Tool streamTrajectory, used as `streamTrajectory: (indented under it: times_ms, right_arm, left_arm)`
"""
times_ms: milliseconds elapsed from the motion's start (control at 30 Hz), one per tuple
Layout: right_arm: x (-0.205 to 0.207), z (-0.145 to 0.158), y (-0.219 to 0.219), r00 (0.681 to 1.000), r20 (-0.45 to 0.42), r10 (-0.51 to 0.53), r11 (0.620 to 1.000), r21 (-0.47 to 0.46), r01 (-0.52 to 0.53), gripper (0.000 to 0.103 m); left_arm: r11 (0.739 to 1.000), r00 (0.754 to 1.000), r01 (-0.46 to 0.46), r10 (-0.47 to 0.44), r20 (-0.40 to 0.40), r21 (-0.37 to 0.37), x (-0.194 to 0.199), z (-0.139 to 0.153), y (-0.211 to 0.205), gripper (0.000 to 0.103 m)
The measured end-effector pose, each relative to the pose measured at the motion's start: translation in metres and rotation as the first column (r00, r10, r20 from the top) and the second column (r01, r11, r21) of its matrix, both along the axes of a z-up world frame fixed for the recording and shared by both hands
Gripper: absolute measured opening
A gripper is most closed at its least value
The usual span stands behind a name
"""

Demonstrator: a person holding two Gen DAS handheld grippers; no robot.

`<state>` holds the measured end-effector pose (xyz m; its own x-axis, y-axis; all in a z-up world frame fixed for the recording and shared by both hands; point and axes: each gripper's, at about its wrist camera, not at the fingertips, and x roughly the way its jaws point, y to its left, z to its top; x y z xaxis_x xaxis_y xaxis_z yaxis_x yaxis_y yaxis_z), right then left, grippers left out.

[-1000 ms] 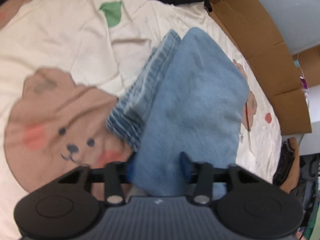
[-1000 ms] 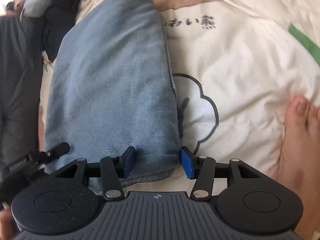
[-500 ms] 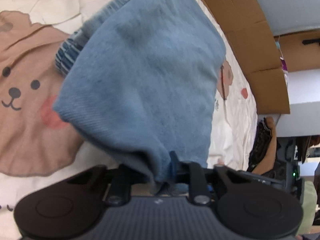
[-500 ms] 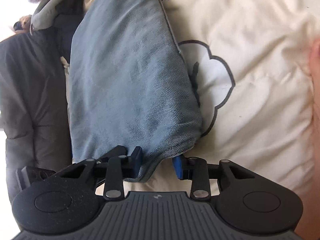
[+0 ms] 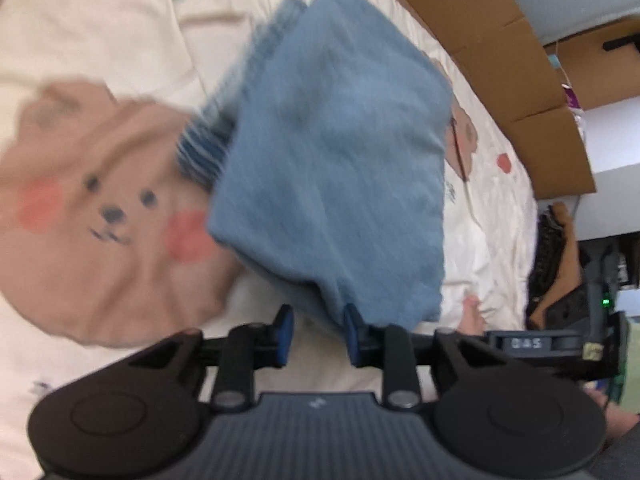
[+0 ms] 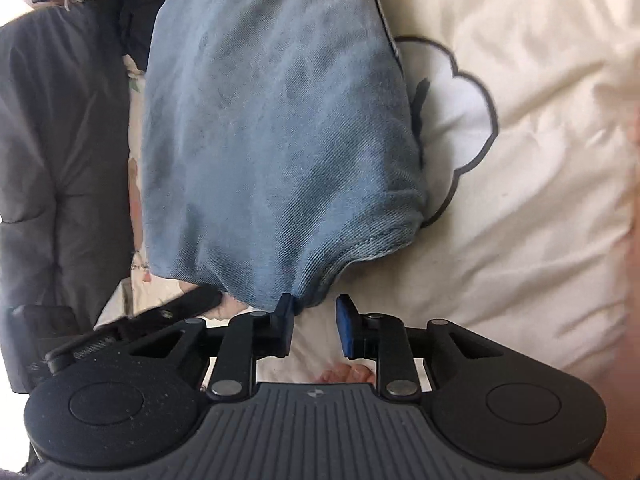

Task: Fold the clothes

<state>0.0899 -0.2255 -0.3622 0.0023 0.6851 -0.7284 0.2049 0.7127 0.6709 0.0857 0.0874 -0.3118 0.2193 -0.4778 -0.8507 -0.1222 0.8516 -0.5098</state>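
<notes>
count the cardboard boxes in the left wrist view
2: a long flattened cardboard box along the bed's far edge, and a smaller cardboard box behind it at right; more may be hidden.

The left tool is a matte black plastic body with a ribbed grey centre panel carrying a small pale logo. Two round black discs flank the panel, and two silver screw heads fix the black linkage arms. Its slim fingers end in blue rubber pads. The right tool has the same build: ribbed grey panel, dusty black discs, silver screws, black links and blue pads.
</notes>
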Motion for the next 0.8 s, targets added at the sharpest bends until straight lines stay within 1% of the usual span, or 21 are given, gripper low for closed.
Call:
streamTrajectory:
  times_ms: [67,167,267,333,367,400,467,533,667,800]
  right_arm:
    - [0.004,0.014,-0.001,1.0,0.024,0.003,0.999,-0.05,-0.002,0.036]
    - [0.009,0.031,-0.004,0.998,0.055,0.021,0.995,-0.096,-0.016,0.036]
    - [0.016,0.041,-0.012,0.994,0.103,-0.024,0.992,-0.123,0.037,0.037]
    - [0.021,0.048,-0.017,0.989,0.136,-0.053,0.988,-0.14,0.072,0.038]
    - [0.024,0.051,-0.02,0.986,0.152,-0.067,0.985,-0.148,0.09,0.039]
    - [0.026,0.055,-0.023,0.982,0.169,-0.081,0.982,-0.156,0.108,0.043]
    - [0.031,0.06,-0.028,0.973,0.202,-0.109,0.975,-0.168,0.145,0.046]
    - [0.037,0.056,-0.032,0.964,0.222,-0.147,0.969,-0.163,0.185,0.046]
    - [0.049,0.051,-0.033,0.948,0.246,-0.203,0.958,-0.15,0.244,0.046]
    - [0.06,0.052,-0.026,0.937,0.322,-0.138,0.967,-0.159,0.197,0.046]
  left_arm:
    - [0.998,1.0,-0.011,0.01,0.016,0.058,0.006,0.014,0.007,0.041]
    - [0.996,0.999,-0.005,0.001,0.046,0.087,0.014,0.037,0.014,0.041]
    - [0.993,0.997,0.015,-0.023,0.068,0.116,0.023,0.058,0.014,0.042]
    - [0.988,0.995,0.048,-0.06,0.076,0.145,0.028,0.072,0.009,0.047]
    - [0.986,0.994,0.06,-0.073,0.079,0.156,0.029,0.078,0.009,0.05]
    - [0.985,0.993,0.061,-0.076,0.085,0.164,0.03,0.084,0.01,0.05]
    - [0.982,0.992,0.063,-0.082,0.098,0.179,0.033,0.094,0.013,0.05]
    - [0.98,0.99,0.062,-0.085,0.115,0.191,0.039,0.098,0.016,0.051]
    - [0.972,0.984,0.063,-0.098,0.146,0.227,0.063,0.093,0.018,0.051]
    - [0.971,0.981,0.045,-0.087,0.171,0.236,0.093,0.08,0.017,0.051]
